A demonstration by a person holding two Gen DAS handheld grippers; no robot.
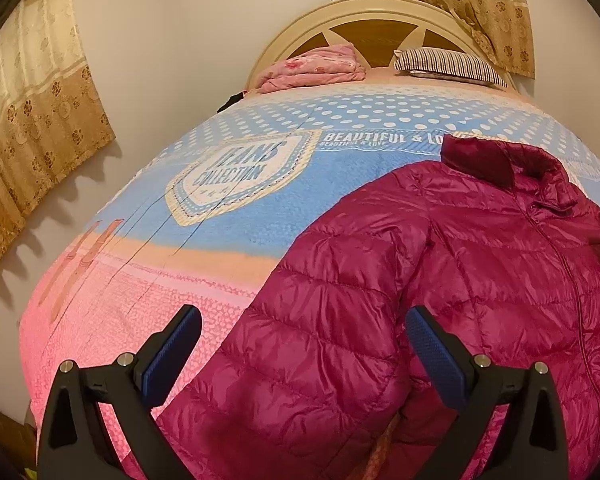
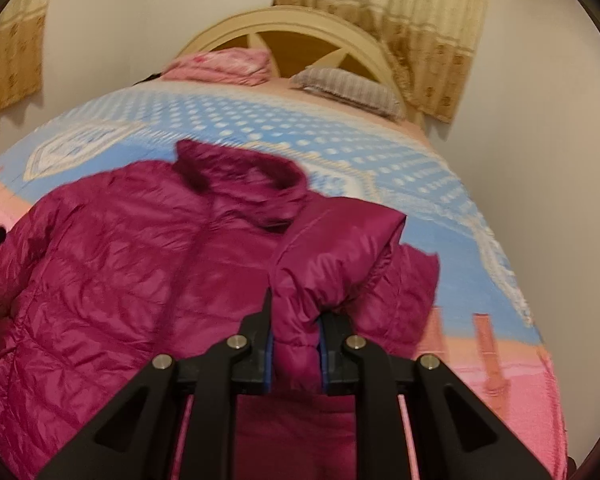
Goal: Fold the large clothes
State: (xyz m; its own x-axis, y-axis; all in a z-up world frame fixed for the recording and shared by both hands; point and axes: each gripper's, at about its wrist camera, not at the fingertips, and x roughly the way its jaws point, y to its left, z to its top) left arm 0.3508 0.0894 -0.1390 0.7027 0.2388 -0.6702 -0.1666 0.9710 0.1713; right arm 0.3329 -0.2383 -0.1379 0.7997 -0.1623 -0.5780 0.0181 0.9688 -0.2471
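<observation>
Only right cam: right tool (image 2: 296, 354) clamped on jacket (image 2: 148, 264) sleeve; left tool (image 1: 302, 354) wide, empty.

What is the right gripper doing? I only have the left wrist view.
Observer: The right gripper is shut on a sleeve of the magenta puffer jacket, lifted over the jacket's body.
Operator: Which side of the jacket?
Observer: The side away from the left gripper, whose jaws are open with nothing in them.
Operator: Anything past that edge?
Observer: Only the pink and blue bedspread running to the wall.
</observation>
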